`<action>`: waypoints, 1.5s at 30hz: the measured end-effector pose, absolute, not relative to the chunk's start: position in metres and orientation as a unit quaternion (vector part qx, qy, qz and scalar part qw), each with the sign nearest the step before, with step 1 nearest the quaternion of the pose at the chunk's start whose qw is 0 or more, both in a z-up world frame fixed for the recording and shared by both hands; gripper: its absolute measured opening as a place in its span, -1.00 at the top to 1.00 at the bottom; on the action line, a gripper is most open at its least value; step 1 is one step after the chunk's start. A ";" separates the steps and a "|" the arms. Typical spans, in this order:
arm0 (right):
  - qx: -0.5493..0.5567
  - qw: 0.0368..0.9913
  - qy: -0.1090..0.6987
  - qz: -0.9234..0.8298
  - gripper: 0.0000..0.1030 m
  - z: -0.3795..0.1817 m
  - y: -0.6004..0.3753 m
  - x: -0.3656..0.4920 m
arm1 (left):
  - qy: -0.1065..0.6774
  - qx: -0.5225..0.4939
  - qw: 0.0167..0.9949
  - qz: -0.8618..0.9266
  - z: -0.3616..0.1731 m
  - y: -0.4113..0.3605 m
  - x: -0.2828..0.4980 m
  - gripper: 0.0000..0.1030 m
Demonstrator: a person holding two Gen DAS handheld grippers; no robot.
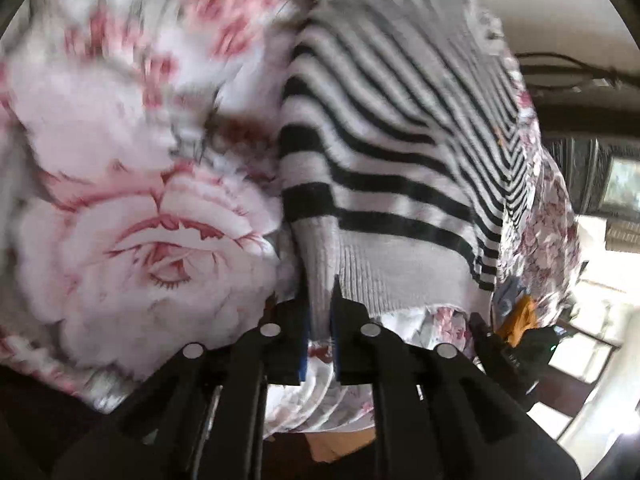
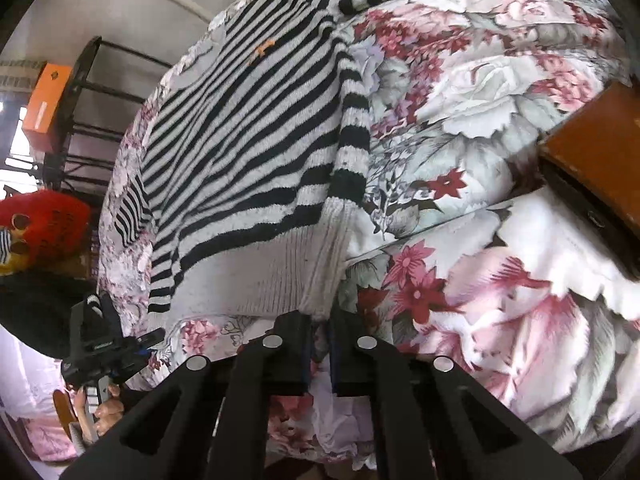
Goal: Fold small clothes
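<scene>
A black-and-white striped knit sweater (image 1: 380,140) lies spread on a floral bedsheet (image 1: 120,220). My left gripper (image 1: 320,304) is shut on the sweater's white ribbed hem, with the fabric pinched between its blue pads. In the right wrist view the same sweater (image 2: 248,140) stretches away, one sleeve (image 2: 352,120) folded down its right side. My right gripper (image 2: 320,316) is shut on the ribbed hem at that near corner. The left gripper (image 2: 96,308) shows at lower left, held by a hand, with striped fabric at its tip.
The floral sheet (image 2: 480,100) covers the bed all around. A brown wooden piece (image 2: 600,140) juts in at the right. Off the bed's left side stand a black rack with an orange box (image 2: 46,96) and a red plush toy (image 2: 44,220).
</scene>
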State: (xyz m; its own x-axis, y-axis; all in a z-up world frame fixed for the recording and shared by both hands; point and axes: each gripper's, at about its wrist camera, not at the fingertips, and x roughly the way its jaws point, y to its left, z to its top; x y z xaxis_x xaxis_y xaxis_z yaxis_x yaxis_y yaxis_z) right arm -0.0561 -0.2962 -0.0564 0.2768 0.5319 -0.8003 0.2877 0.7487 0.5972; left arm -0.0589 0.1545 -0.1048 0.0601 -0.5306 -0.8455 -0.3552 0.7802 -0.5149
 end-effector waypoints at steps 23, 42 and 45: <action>0.052 0.757 0.629 0.167 0.27 -0.070 -0.135 0.019 | 0.662 0.093 0.744 -0.024 -0.145 0.018 0.023 -0.64; 0.125 0.806 0.568 0.115 -0.24 -0.023 -0.204 0.019 | 0.632 -0.031 0.773 -0.051 -0.098 0.067 0.072 -0.90; 0.117 0.793 0.586 0.120 -0.33 -0.035 -0.188 0.040 | 0.663 0.008 0.748 -0.030 -0.121 0.056 0.091 -0.91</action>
